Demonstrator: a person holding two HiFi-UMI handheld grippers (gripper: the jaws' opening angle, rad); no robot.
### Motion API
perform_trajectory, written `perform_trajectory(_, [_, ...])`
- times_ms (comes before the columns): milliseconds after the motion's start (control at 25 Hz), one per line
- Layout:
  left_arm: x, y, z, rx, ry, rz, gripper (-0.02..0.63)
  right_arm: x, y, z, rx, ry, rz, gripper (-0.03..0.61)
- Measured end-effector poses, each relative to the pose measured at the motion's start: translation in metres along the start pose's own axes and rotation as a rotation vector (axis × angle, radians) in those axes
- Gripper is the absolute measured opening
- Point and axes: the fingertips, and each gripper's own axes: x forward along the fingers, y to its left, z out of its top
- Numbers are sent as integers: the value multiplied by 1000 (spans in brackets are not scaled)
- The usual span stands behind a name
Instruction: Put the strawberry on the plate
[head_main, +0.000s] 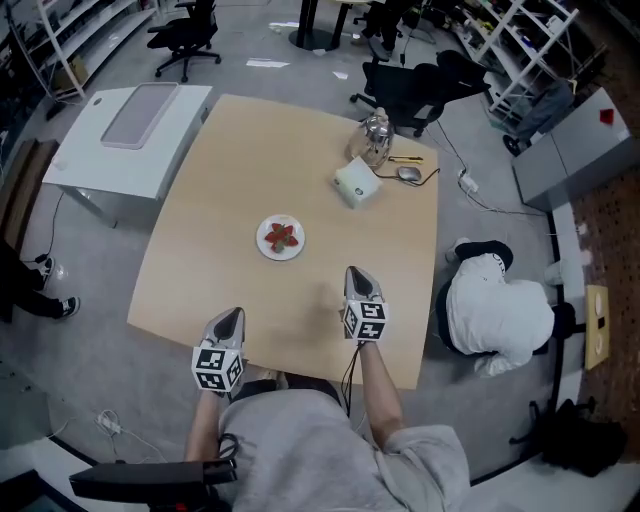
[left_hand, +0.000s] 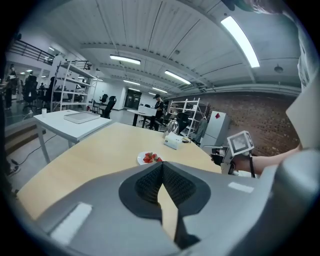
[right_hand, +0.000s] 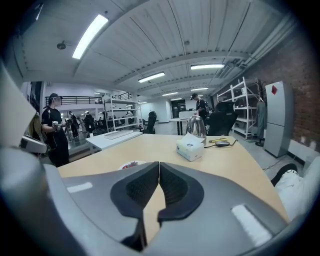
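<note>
Head view: I am holding both grippers over the near edge of the worktop (head_main: 200, 200), well short of the plate (head_main: 263, 243), which is sitting near the middle. The strawberry (head_main: 284, 236) is lying on that plate in red pieces. My left gripper (head_main: 236, 313) is hanging just at the near edge, and my right gripper (head_main: 358, 273) is pointing up the worktop, to the right of the plate and apart from it. Farther off, a tissue box (head_main: 356, 184), a kettle (head_main: 376, 133) and a mouse (head_main: 409, 173) are standing together near the far right corner.

Left gripper view: my left gripper is clenched, its pads meeting at the tips with nothing between them. The plate with the strawberry is showing just above the jaws, out on the worktop and not touching them. My other hand is showing at the right, carrying its marker cube.

Right gripper view: my right gripper is clenched too, its pads pressing together, and it is carrying nothing. A bit of the plate is peeking over the left jaw, with red on it. The tissue box and the kettle are standing farther ahead.
</note>
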Motion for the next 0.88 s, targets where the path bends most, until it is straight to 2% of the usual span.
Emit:
perform_trajectory(280, [13, -24, 6, 40, -1, -91, 20, -43, -10, 5, -48, -45, -63, 8])
perform_trajectory(880, [33, -77, 13, 139, -2, -282, 20, -124, -11, -19, -18, -90, -169, 8])
